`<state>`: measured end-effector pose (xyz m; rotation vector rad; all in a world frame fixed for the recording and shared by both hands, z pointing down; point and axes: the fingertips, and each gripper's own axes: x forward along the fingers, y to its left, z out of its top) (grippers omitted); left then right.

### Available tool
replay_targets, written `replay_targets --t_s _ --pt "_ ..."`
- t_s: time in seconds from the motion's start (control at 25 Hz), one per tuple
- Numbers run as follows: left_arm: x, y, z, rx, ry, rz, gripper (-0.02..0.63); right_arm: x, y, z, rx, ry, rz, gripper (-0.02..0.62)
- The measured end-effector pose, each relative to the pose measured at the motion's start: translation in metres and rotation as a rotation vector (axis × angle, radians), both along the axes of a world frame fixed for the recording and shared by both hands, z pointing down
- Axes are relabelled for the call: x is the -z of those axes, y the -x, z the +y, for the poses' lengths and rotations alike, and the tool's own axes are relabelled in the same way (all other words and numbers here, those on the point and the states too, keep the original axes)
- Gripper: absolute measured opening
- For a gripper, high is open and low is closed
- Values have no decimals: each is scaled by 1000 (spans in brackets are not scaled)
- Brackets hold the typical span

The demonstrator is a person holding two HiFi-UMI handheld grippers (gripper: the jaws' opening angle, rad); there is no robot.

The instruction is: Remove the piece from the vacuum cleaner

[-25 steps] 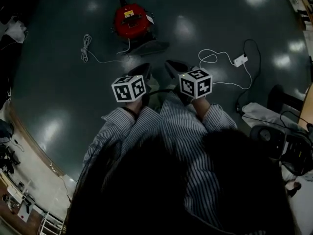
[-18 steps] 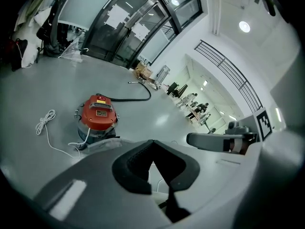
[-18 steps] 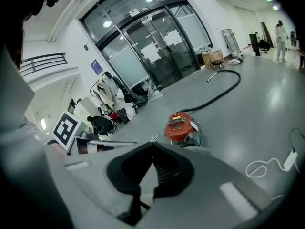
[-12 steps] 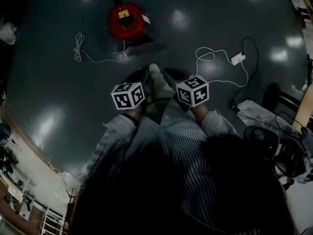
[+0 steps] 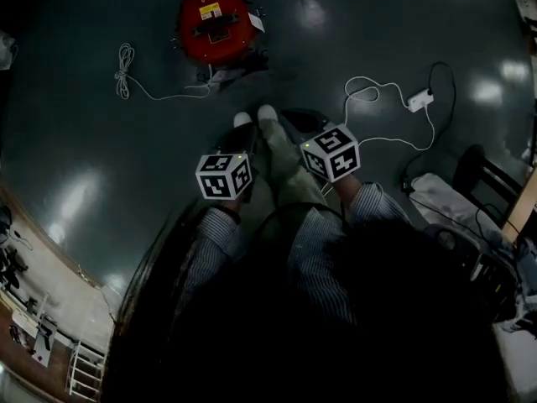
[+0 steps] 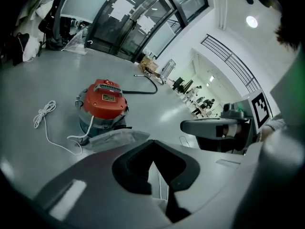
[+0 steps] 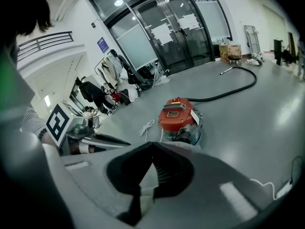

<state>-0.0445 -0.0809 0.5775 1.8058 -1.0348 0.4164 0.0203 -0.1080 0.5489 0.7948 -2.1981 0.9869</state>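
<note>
The red vacuum cleaner (image 5: pixel 214 25) stands on the dark floor, ahead of the person. A pale grey flat piece (image 6: pixel 114 138) lies against the near side of its base (image 7: pixel 183 136). A black hose (image 7: pixel 228 89) runs off from behind it. My left gripper (image 6: pixel 152 150) and right gripper (image 7: pixel 152 150) are both shut and hold nothing. They are carried side by side at waist height, well short of the vacuum cleaner. In the head view their marker cubes (image 5: pixel 224 175) (image 5: pixel 331 151) sit above the person's white shoes (image 5: pixel 267 113).
A coiled white cord (image 5: pixel 126 61) trails left from the vacuum cleaner. On the floor to the right lies a white power strip (image 5: pixel 417 101) with looped cable. Chairs and dark gear (image 5: pixel 487 191) crowd the right edge. Glass doors (image 7: pixel 167 27) and a clothes rack (image 7: pixel 114 75) stand far behind.
The person has stepped towards the vacuum cleaner, and both shoes now show between the grippers. The cubes sit slightly lower in the head view. Both grippers stayed shut.
</note>
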Motion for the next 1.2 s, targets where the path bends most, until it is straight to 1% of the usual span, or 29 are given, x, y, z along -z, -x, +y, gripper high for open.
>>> replay_targets --t_s 0.08,0.16,0.24,0.4,0.6,0.72,0.8,0.84,0.96,1.04,1.12,1.2 --pt "-19 2 -2 -2 1 2 8 -20 7 -5 42 -12 -2 2" --pt "-36 5 -9 15 -2 6 8 -40 13 -8 79 -14 -15 2" --pt "-54 7 -16 26 -8 8 8 -61 18 -5 95 -9 -20 2" --pt "-99 13 -26 9 -23 -42 7 -101 18 -4 97 -5 -1 2" --pt "-140 13 -43 -34 -40 -71 8 -150 11 -19 79 -9 38 3" --pt "-155 17 -56 -58 -67 -108 8 -167 9 -33 83 -36 68 3" --pt "-161 22 -67 -69 -93 -140 8 -175 8 -42 106 -67 103 5" --pt "-164 25 -72 -75 -105 -160 8 -179 7 -47 123 -85 124 20" --pt "-173 33 -83 -99 -131 -239 8 -183 7 -64 160 -131 171 22" --pt "-177 37 -89 -128 -145 -298 8 -183 10 -73 176 -142 189 29" --pt "-181 37 -93 -172 -151 -334 8 -187 12 -79 201 -144 210 63" --pt "-186 35 -94 -213 -142 -338 10 -192 15 -82 239 -145 229 90"
